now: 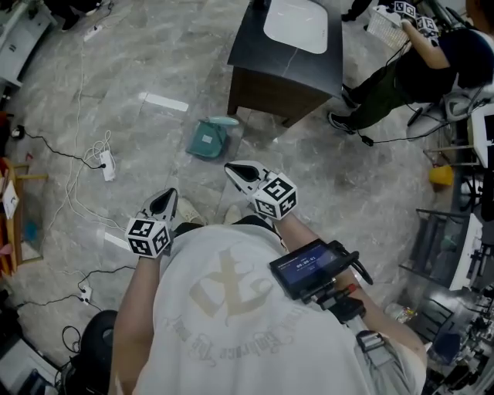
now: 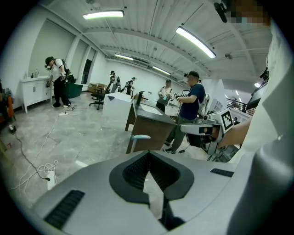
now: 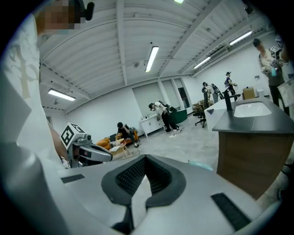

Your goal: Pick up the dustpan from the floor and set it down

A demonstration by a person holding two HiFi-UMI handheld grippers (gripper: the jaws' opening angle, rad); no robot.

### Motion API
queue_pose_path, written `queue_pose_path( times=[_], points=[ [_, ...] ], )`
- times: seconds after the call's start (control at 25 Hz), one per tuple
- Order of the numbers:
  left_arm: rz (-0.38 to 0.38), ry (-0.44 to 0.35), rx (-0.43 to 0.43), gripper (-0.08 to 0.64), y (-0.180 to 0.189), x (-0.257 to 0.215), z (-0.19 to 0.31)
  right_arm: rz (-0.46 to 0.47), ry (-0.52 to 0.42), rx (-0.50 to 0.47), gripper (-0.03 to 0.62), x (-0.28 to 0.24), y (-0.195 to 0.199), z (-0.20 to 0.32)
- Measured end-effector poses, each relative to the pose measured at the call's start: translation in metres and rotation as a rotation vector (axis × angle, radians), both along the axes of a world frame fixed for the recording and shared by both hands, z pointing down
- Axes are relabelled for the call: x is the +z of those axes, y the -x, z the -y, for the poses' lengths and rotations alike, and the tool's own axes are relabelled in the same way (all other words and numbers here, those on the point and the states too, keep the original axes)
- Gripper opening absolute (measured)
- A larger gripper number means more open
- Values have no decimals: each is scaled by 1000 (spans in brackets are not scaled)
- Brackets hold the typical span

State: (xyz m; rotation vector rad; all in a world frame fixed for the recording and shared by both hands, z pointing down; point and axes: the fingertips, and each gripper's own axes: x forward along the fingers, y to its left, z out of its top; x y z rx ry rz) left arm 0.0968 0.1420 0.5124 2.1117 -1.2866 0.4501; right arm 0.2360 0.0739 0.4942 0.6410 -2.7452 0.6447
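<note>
Lying flat on the floor beyond both grippers: teal dustpan (image 1: pixel 207 140), long axis diagonal, handle pointing far-right at the dark cabinet (image 1: pixel 266 92) just beside. Further left, power strip (image 1: pixel 107 165) with cables. Left gripper (image 1: pixel 164 202) and right gripper (image 1: pixel 239 173) pressed together, empty.

A dark cabinet (image 1: pixel 262 73) stands on the grey marbled floor (image 1: pixel 154 54), with a white basin (image 1: pixel 297 23) set in its top near the far edge. Just off its right edge a person in dark clothes (image 1: pixel 401 73) sits low. A flat white strip (image 1: pixel 164 101) lies on the floor left of the cabinet. Further left, a white power strip (image 1: pixel 107 165) lies among loose cables (image 1: pixel 96 149). A wooden frame (image 1: pixel 15 224) stands at the floor's left edge. A yellow object (image 1: pixel 441 175) and wire racks (image 1: pixel 444 239) are along the right. Across the room another person (image 2: pixel 56 80) stands at a white cupboard (image 2: pixel 34 92).
</note>
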Motion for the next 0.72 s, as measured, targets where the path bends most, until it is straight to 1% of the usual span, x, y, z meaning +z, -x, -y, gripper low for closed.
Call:
queue_pose_path(
  times=[0.16, 0.28, 0.44, 0.72],
  points=[
    [-13, 2, 19, 11, 20, 2, 11, -29, -2, 23, 15, -1, 14, 7],
    [-29, -4, 38, 12, 31, 1, 21, -66, 1, 34, 15, 3, 23, 13],
    [-53, 6, 53, 11, 47, 8, 31, -118, 12, 72, 15, 11, 31, 25],
    [-78, 8, 85, 12, 81, 12, 42, -155, 10, 106, 15, 8, 59, 40]
  ],
)
